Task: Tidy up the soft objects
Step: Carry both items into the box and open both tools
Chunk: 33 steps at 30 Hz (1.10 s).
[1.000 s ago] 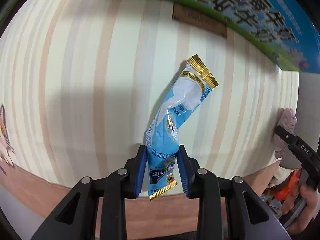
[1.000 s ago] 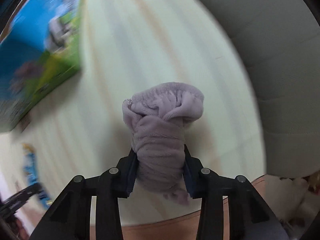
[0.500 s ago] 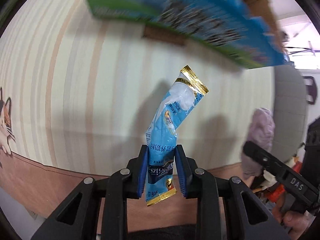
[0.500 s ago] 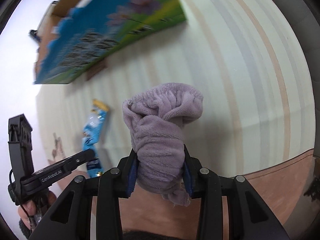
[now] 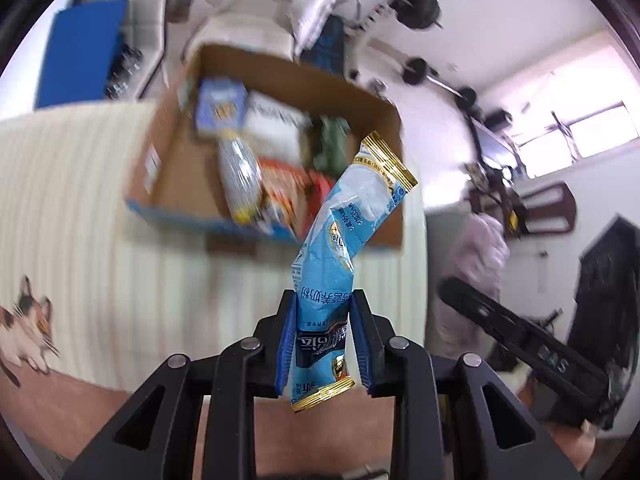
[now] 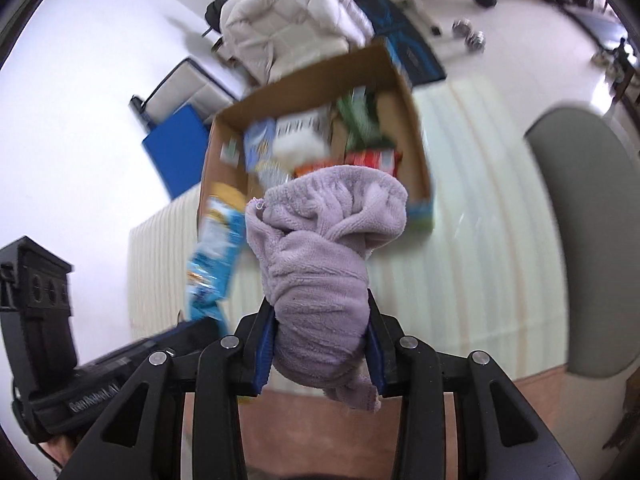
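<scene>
both pairs of jaws are clamped on soft things. the left gripper [image 5: 322,344] squeezes the lower part of a blue sachet [image 5: 340,256], its blue pads pressed flat against the packet's sides. the right gripper [image 6: 320,344] is closed around a bunched lilac fleece cloth [image 6: 320,264], which bulges out between the pads.

the cardboard box [image 6: 416,128] serves as the landmark. in the left wrist view the sachet's upper end stands in front of the box's near right corner; in the right wrist view the cloth's top covers part of the box's near wall. both things are held up off the cream striped mat [image 6: 480,208] on which the box stands.

much is hard to read. the box's contents are smeared by blur: a pale bottle [image 5: 240,176], an orange-red packet [image 5: 280,196] and something green [image 5: 332,144] can be guessed at, no more. the sachet in the right wrist view is a blurred blue streak to the left of the box. the print on the sachet is too small to read. the cloth's lower tail hangs below the jaws.

the sachet is long and narrow, light blue and white, with gold crimped seals at both ends, and kinks sideways above the pads. the cloth is plush, rolled, folded over at the top.
</scene>
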Tool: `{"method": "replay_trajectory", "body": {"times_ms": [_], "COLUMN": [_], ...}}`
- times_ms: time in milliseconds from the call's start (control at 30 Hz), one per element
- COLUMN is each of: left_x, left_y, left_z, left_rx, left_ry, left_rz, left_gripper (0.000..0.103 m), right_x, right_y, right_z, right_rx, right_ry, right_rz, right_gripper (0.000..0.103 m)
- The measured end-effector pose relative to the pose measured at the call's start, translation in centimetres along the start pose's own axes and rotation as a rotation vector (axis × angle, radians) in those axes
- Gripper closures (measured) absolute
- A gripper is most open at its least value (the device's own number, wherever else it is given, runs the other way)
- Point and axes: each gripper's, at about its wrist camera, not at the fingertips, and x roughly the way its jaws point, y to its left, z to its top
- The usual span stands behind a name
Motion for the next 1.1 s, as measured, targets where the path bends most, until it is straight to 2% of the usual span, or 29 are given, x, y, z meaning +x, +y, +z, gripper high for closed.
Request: {"method": "replay_trajectory", "body": {"times_ms": [167, 367, 500, 667, 767, 833, 867, 933, 1000, 1067, 1100], "left_x": [1.4, 6.5, 9.2, 11.5, 12.8, 13.1, 13.2, 13.0, 12.8, 12.4, 12.2], "left_y": [1.9, 5.7, 7.3, 8.6, 9.3, 9.9, 10.1, 9.9, 9.7, 9.3, 9.0], "left_z": [6.2, 11.5, 12.7, 13.9, 14.5, 14.7, 14.9, 15.1, 15.1, 15.1, 15.0], "left_rx": [-0.017, -0.023, -0.036, -0.035, -0.035, -0.072, -0.077, -0.055, -0.039, -0.033, -0.03], "left_ry": [-0.034, 0.019, 0.067, 0.109, 0.166, 0.187, 0.184, 0.161, 0.146, 0.135, 0.129], "left_rz": [0.118, 0.271, 0.326, 0.371, 0.409, 0.416, 0.404, 0.401, 0.4, 0.382, 0.374], "left_gripper": [0.079, 0.079, 0.079, 0.079, 0.076, 0.057, 0.052, 0.03, 0.026, 0.025, 0.021], "right_x": [0.4, 5.2, 9.7, 13.0, 14.6, 15.6, 16.3, 16.9, 16.9, 17.0, 16.8], "right_y": [1.0, 1.4, 1.0, 0.5, 0.3, 0.1, 0.1, 0.4, 0.6, 0.6, 0.7], "right_z": [5.2, 10.8, 13.0, 15.8, 17.7, 18.6, 19.1, 19.7, 20.0, 19.9, 19.9], "right_rx": [-0.009, -0.022, -0.032, -0.038, -0.04, -0.055, -0.071, -0.108, -0.122, -0.127, -0.132], "right_ry": [-0.03, -0.007, 0.022, 0.03, 0.03, 0.039, 0.052, 0.036, 0.029, 0.035, 0.032], "right_rz": [-0.077, -0.224, -0.303, -0.364, -0.403, -0.418, -0.43, -0.464, -0.449, -0.442, -0.444], "right_gripper": [0.063, 0.063, 0.063, 0.063, 0.062, 0.061, 0.06, 0.031, 0.023, 0.023, 0.02]}}
